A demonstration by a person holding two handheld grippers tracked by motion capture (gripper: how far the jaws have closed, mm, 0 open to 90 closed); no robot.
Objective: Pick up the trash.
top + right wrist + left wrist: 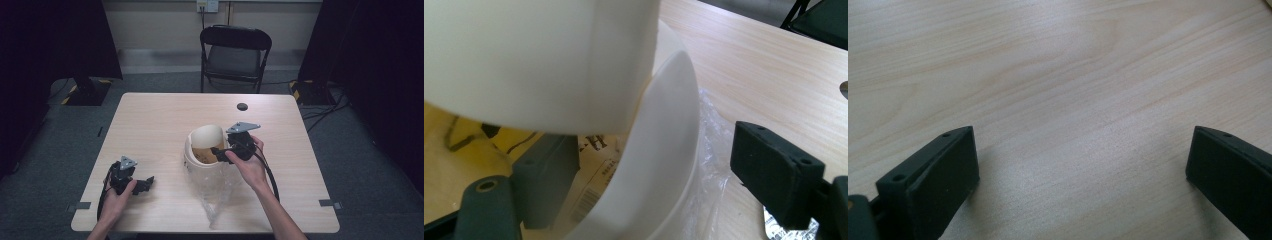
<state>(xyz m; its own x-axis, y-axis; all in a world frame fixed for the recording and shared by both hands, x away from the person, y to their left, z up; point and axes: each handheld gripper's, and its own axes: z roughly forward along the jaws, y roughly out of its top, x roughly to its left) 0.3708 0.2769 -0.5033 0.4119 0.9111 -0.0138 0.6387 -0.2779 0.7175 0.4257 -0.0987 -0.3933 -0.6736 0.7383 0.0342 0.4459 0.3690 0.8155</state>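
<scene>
A cream tub [202,146] was seen mid-tabletop [160,120], mouth tipped toward the person; its rim was straddled by the gaping right hand-held gripper [644,185]; the left hand-held gripper [1080,175] was parked wide open.

One table [150,125], one chair [235,50] far, one cream bin [202,142], one clear plastic bag [217,192], two grippers: left [142,185], right [220,152].
</scene>
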